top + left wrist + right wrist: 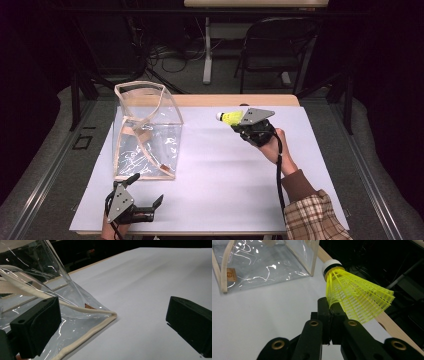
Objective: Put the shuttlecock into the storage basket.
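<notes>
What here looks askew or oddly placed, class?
The clear bag sags lopsided, its top rim tilted and a strap slumped inside. The right claw pinches the yellow shuttlecock by its skirt edge, so it sticks out sideways.

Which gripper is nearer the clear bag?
Left. The left gripper sits just in front of the bag, jaws open by its near bottom corner. The right gripper is off to the bag's right, shut on the shuttlecock.
</notes>
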